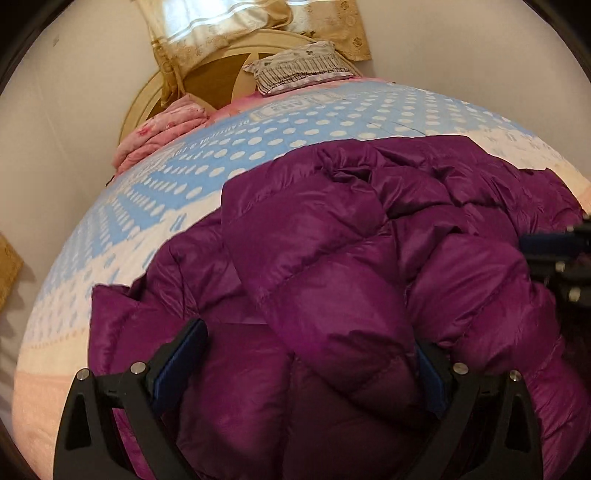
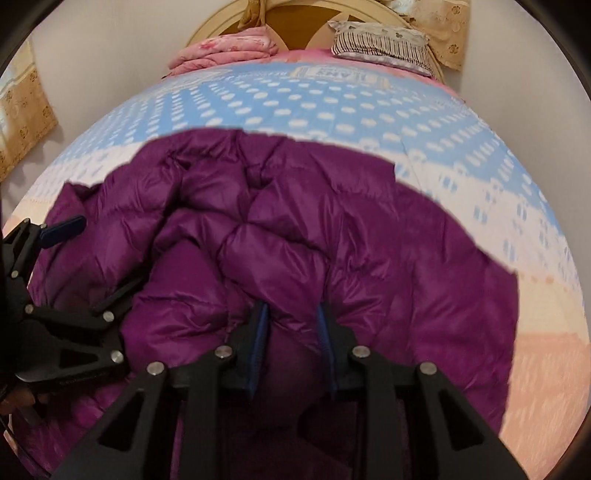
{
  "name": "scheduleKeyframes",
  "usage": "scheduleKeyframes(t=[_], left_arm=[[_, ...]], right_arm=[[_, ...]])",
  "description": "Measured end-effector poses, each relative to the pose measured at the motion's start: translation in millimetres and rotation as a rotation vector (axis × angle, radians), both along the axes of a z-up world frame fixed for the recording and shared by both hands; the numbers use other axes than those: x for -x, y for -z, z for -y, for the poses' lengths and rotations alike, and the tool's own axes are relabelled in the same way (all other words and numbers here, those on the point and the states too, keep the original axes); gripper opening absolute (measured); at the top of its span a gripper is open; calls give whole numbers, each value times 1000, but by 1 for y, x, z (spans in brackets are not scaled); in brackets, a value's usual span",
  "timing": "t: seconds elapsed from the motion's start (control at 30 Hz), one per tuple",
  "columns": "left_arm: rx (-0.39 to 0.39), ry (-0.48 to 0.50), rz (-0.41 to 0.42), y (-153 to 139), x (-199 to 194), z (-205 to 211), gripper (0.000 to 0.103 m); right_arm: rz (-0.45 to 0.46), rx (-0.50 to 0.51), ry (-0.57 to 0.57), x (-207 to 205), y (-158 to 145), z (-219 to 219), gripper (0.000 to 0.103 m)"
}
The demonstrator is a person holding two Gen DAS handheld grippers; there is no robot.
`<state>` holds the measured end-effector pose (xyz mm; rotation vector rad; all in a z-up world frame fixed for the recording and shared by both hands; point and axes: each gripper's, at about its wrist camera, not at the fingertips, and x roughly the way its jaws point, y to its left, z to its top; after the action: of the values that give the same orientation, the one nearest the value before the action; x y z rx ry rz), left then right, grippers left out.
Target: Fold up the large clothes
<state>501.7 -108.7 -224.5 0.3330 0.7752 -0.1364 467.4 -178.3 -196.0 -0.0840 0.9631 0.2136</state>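
Note:
A purple puffer jacket (image 1: 332,258) lies rumpled on the bed; it also shows in the right wrist view (image 2: 295,240). My left gripper (image 1: 310,354) is open wide, its fingers straddling a thick fold of the jacket near the front. It also shows at the left edge of the right wrist view (image 2: 74,295). My right gripper (image 2: 293,332) is shut on a bunched fold of the jacket's near edge, fabric squeezed between the blue pads (image 2: 258,339). It shows at the right edge of the left wrist view (image 1: 561,258).
The bed has a blue polka-dot and peach cover (image 1: 295,125). A folded pink blanket (image 2: 225,51) and a striped pillow (image 2: 384,44) lie at the headboard (image 1: 207,81). Curtains (image 1: 207,26) hang behind, white walls on both sides.

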Motion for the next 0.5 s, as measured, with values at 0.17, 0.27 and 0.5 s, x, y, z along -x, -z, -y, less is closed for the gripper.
scheduleKeyframes(t=[0.17, 0.27, 0.5], left_arm=[[21, -1, -4, 4, -1, -2, 100], [37, -9, -14, -1, -2, -5, 100], [175, -106, 157, -78, -3, -29, 100]], right_arm=[[70, 37, 19, 6, 5, -8, 30], [83, 48, 21, 9, 5, -11, 30], [186, -70, 138, 10, -60, 22, 60]])
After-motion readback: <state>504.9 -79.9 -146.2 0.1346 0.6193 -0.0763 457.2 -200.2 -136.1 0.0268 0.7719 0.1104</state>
